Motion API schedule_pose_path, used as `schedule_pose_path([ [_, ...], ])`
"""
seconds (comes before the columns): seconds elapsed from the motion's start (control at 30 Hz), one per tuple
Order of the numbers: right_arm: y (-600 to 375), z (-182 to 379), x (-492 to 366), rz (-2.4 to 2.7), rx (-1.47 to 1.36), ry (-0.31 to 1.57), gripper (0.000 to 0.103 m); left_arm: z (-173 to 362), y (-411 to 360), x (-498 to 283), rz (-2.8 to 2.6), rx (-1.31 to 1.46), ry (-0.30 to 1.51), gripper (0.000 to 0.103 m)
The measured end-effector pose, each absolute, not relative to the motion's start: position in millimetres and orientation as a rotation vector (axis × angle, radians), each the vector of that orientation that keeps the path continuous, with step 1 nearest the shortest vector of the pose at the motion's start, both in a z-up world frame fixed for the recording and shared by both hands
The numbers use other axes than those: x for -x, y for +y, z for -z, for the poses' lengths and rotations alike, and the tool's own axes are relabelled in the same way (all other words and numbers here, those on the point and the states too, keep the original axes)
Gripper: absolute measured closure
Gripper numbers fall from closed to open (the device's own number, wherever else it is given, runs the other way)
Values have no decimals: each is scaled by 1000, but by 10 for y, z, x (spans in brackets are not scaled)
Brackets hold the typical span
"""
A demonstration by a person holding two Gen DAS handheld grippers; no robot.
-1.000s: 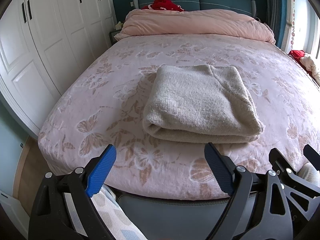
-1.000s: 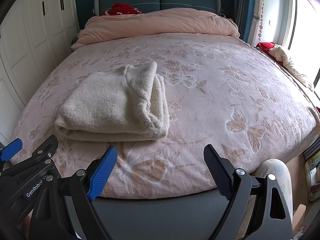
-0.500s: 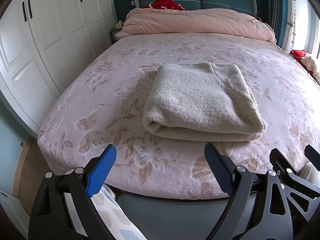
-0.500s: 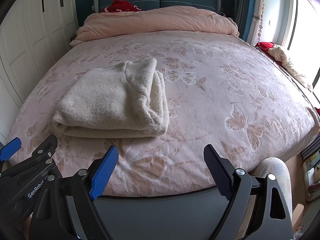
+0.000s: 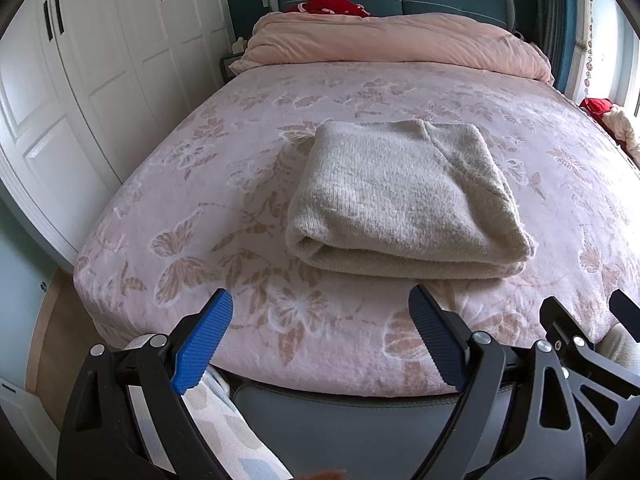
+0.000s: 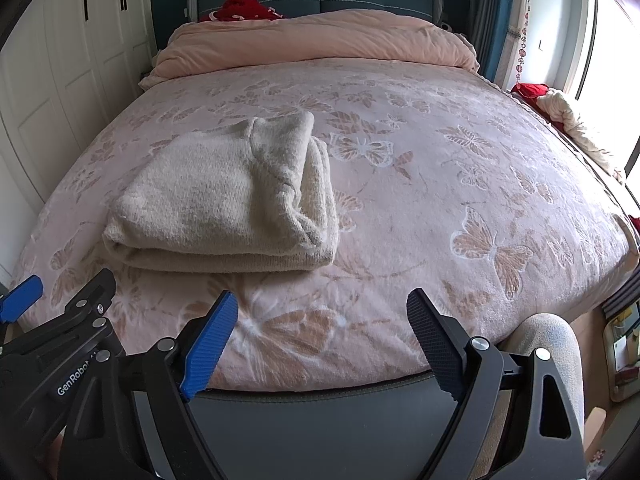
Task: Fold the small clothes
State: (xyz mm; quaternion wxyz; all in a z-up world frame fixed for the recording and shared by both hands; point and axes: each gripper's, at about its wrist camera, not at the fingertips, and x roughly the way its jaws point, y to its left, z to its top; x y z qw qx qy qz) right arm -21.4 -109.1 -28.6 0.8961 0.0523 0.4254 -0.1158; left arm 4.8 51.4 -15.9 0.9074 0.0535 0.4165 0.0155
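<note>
Sweater: cream knitted sweater (image 5: 404, 196), folded into a thick rectangular bundle; it lies on the bed (image 5: 240, 184), in the near half and apart from the foot edge.
Fold state: by my reading the folding looks done; the layers are stacked, a rounded fold faces you and the loose edges gather on the right side.
Long axis: the bundle runs roughly side to side across your view, its near folded edge parallel to the foot of the bed.
Direction from fingers: it lies ahead of and above both pairs of fingers in the views, with bare bedcover between.
Left gripper (image 5: 320, 340): you hold it wide open with nothing between the fingers; the bundle sits almost straight ahead, a little to the right.
Right gripper (image 6: 322, 340): likewise spread wide and empty; the bundle lies ahead and off to the left.
Nearer hand: your left is better lined up; your right would have to cross leftward.
Material: fuzzy, loose wool-like knit, soft and compressible; I judge it will sag if lifted by one edge.
Bedcover: pink plush with a raised butterfly pattern, a yielding surface.
Other: rolled pink duvet (image 5: 396, 46) at the headboard, well apart.
</note>
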Motion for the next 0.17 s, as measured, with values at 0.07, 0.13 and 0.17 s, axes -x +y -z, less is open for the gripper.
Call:
schedule_pose_path([
  [0.07, -1091, 285, 217, 241, -110, 881, 17, 162, 519, -53, -31, -110, 861, 16],
  [0.13, -1086, 283, 207, 240, -108, 881, 17, 161, 517, -50, -32, -111, 861, 16],
  [0.17, -1095, 285, 216, 240, -108, 882, 17, 166, 516, -49, -33, -110, 862, 16],
])
